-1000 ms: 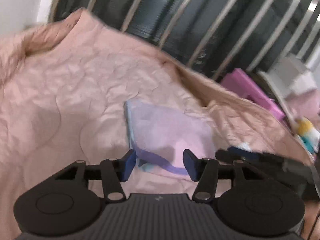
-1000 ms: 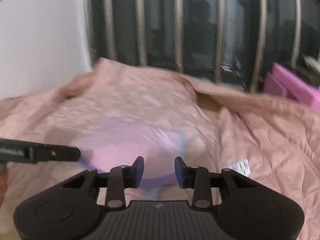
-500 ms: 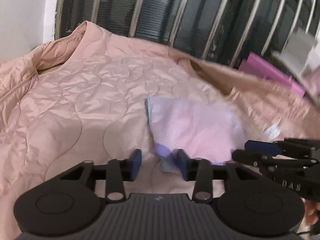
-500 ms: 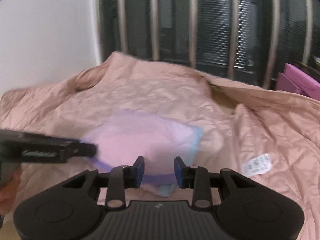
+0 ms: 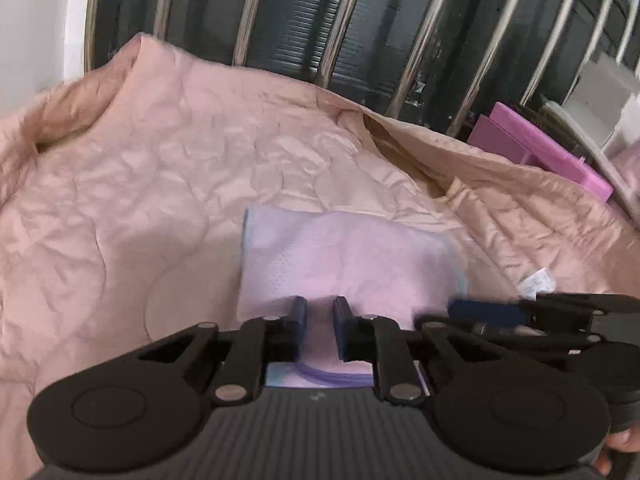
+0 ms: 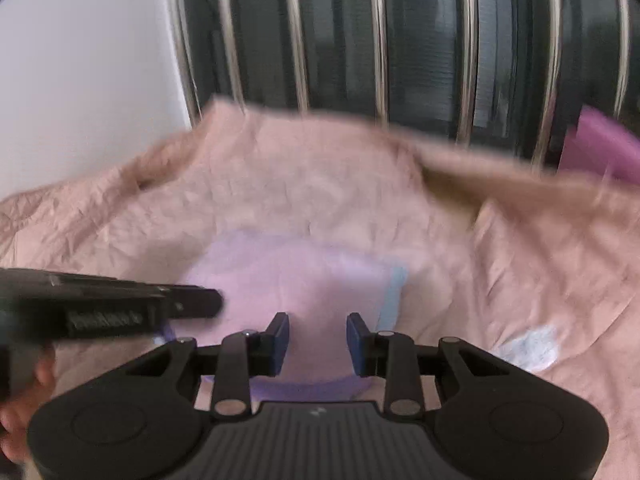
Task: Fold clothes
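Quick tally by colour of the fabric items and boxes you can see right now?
Pink: 1, quilted jacket
Lavender: 1, folded mesh garment
Purple: 1, plastic box
White: 1, care label
Total: 4

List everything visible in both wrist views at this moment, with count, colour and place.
folded garment: one, lilac-pink with pale blue edge, lying on the quilt just ahead of both tools.
quilt: one, salmon pink, crinkled, covering the surface.
white label: one, on the quilt, right of the garment.
railing: pale bars over a dark background, behind the quilt.
purple box: one, far right.
wall: white, left.
left tool: black, blue pads, narrow gap over the garment's near edge.
right tool: black, blue pads, open over the garment.
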Motion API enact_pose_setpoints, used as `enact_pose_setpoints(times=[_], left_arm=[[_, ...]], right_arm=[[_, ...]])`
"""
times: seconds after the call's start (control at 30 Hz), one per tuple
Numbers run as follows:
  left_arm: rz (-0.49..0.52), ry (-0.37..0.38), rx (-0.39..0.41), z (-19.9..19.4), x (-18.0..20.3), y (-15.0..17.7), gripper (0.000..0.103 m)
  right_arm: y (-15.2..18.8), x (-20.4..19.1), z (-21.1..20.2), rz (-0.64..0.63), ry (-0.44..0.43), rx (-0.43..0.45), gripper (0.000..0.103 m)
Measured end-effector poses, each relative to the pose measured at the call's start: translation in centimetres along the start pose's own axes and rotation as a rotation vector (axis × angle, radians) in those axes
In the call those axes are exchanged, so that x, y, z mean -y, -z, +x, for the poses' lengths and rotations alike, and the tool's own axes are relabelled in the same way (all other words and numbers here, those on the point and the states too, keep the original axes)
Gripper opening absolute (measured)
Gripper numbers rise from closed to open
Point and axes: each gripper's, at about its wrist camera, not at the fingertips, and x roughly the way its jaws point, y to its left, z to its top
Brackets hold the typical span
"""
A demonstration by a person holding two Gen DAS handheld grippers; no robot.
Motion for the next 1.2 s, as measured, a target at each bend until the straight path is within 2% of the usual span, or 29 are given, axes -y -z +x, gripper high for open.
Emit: enact_pose_setpoints(times=[0.03,0.13,0.2,0.3,0.37,0.43,0.5,0.6,0.67,0.8,0.9,1.0,1.1,1.2], left_arm=[[0.02,-0.013,0.009,0.0,0.1,0.2,0.017],[0.016,-0.008,0.03,-3.4,-1.3,0.6,0.023],[0.047,-0.035,0.073,-7.0,-2.0,1.2,0.037],[0.085,-0.106,0.166,-12.9,-2.6,2.9,0.056],[0.101,-0.139,0.199,-16.3,-3.1,4.2,0.059],[0.1,-0.167,0.215,-19.2,-3.7,6.0,0.063],[0.092,-0.193,0.232,-21.7,-4.2,7.9,0.079],[0.09,-0.218,0.262,-25.2,-4.3,11.2,0.096],[0.083,-0.206,0.275,-27.2,-4.4,13.3,0.101],[0.05,-0.183,0.289,-29.8,-4.5,17.3,0.103],[0.094,-0.209,0.286,-29.1,-4.1,19.8,0.103],[0.13,-0.24,0.259,-27.4,-4.2,21.6,0.103],[0.079,-0.24,0.215,-25.5,-4.8,22.0,0.103],[0.017,-0.223,0.193,-24.3,-5.9,22.2,0.103]], right_arm=[[0.2,0.3,0.7,0.006,0.004,-0.041,0.03],[1.3,0.5,-1.6,0.035,0.015,0.001,0.031],[1.9,0.3,-4.6,0.041,0.01,0.06,0.033],[2.9,-0.7,-10.0,0.047,0.01,0.153,0.044],[3.9,-0.8,-13.6,0.037,0.017,0.2,0.052],[4.7,-1.3,-16.5,0.026,0.021,0.231,0.064],[6.1,-1.9,-19.0,-0.001,0.051,0.246,0.069],[8.9,-2.5,-22.3,0.005,0.085,0.255,0.075],[11.1,-3.5,-23.7,0.012,0.075,0.25,0.082],[15.6,-6.8,-25.1,-0.002,0.044,0.231,0.085],[18.4,-9.3,-25.2,-0.001,0.007,0.237,0.094],[20.2,-11.4,-24.2,0.033,-0.015,0.234,0.095],[20.5,-12.4,-22.0,0.105,0.034,0.215,0.095],[20.6,-13.1,-20.0,0.123,0.077,0.199,0.095]])
